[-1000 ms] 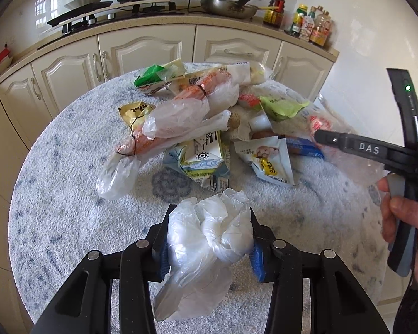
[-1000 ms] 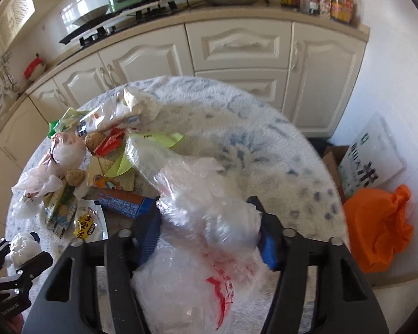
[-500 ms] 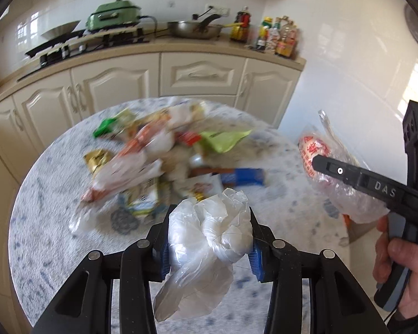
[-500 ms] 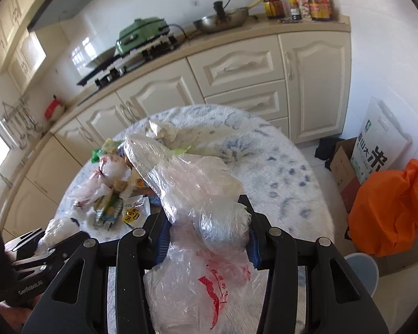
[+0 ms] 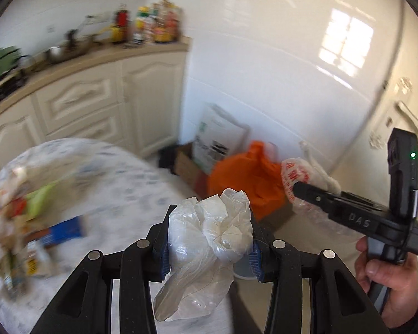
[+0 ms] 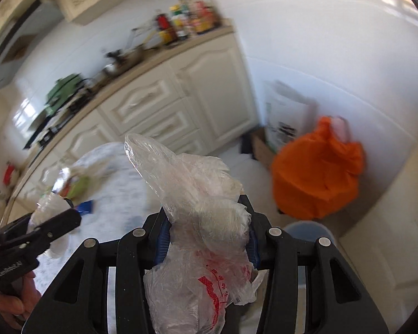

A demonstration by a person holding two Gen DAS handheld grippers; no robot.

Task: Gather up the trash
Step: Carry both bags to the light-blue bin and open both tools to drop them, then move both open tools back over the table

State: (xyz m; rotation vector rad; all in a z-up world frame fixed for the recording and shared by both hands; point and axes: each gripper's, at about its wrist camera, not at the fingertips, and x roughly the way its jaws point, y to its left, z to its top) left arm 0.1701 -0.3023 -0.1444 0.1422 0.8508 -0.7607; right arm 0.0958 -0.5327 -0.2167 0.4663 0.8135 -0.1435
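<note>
My left tongs (image 5: pixel 209 236) are pinching a crumpled white bag (image 5: pixel 209 239), its loose tail hanging down between the arms. My right tongs (image 6: pixel 207 231) are pressed onto a clear bag with red print (image 6: pixel 203 239), one twisted end poking up past the tips and the printed part sagging below. Neither grip has changed over the last second.

What has changed is where I point. A second ago both tongs looked down at the table (image 5: pixel 103 172) and its litter pile (image 5: pixel 11 222); since then I have swung to the right, away from the table. In the left view the table has slid off to the left and blurs, with the pile and a blue packet (image 5: pixel 62 232) at its left side. The orange sack (image 5: pixel 250 175) on the floor, beyond the table's right edge, has come toward the middle of both views, with a cardboard box (image 5: pixel 189 167) and a white printed bag (image 5: pixel 217 136) just behind it against the wall.

A pale bin (image 6: pixel 306 229) shows in the right view, on the floor just below the orange sack and close past my right tongs' tips. In the left view my right hand (image 5: pixel 390 275) holds its tongs to the right of the orange sack, the clear bag overlapping the sack's edge.
</note>
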